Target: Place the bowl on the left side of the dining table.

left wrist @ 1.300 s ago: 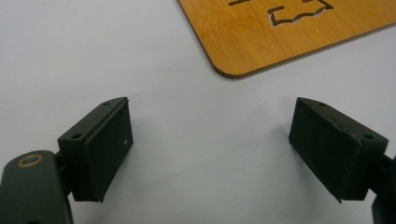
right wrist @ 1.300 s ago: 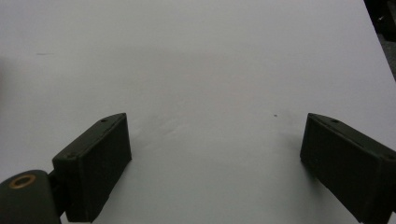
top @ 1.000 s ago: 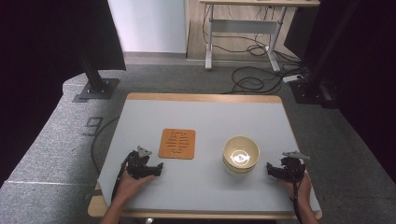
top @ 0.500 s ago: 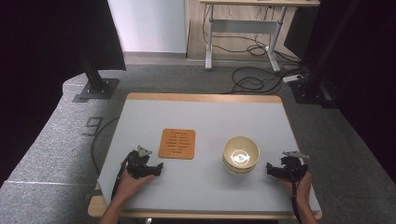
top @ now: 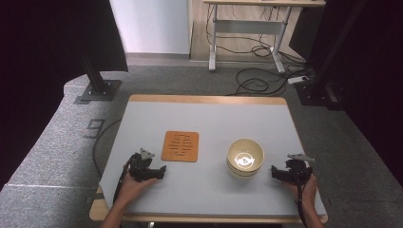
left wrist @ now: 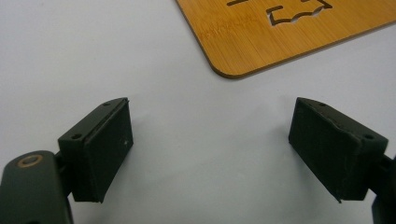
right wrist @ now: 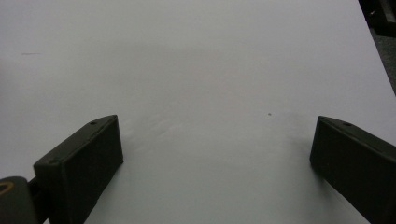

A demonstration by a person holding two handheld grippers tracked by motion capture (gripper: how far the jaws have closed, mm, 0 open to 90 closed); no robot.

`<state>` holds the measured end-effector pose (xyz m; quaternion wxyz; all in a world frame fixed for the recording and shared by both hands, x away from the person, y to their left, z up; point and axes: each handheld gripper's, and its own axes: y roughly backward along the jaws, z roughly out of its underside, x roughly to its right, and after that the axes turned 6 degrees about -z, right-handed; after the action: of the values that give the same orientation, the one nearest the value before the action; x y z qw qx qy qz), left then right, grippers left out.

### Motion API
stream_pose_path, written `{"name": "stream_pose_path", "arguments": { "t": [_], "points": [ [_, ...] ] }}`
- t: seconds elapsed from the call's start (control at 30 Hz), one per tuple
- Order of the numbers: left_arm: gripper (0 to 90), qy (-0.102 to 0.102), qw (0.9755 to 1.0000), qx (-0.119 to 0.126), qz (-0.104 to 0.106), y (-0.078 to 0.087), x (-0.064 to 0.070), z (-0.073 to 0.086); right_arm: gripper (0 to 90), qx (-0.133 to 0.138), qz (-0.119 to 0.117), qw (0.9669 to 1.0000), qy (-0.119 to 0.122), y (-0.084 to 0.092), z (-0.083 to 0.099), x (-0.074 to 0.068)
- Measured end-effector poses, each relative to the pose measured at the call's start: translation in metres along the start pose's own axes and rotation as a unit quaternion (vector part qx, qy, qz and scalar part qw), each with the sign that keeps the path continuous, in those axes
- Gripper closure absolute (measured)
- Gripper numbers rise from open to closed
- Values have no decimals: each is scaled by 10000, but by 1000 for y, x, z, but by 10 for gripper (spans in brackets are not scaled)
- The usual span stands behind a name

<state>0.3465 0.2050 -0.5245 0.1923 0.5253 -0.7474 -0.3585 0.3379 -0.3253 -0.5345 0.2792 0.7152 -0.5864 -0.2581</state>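
An orange wooden mat [top: 180,146] with cut-out shapes lies flat on the grey table [top: 209,118], left of centre. A cream bowl [top: 244,157] with a pattern inside stands upright to its right. My left gripper [top: 160,171] rests low at the table's front left, just in front of the mat. In the left gripper view the gripper [left wrist: 210,112] is open over bare table, with the mat's corner [left wrist: 289,32] ahead. My right gripper [top: 275,173] sits at the front right, beside the bowl and apart from it. Its jaws [right wrist: 215,126] have just opened a little wider, with nothing between them.
The table's wooden front edge [top: 214,218] runs just below both hands. Black stands [top: 97,88] and cables [top: 256,83] are on the carpet beyond the table, and a desk frame [top: 247,28] stands farther back.
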Motion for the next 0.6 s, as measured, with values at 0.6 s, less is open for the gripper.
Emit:
{"name": "stream_pose_path", "arguments": {
  "t": [0.6],
  "points": [
    [137,9,10000,-4,9,0,0,0,79,114,-94,9999,-59,5,-6,3]
  ]
}}
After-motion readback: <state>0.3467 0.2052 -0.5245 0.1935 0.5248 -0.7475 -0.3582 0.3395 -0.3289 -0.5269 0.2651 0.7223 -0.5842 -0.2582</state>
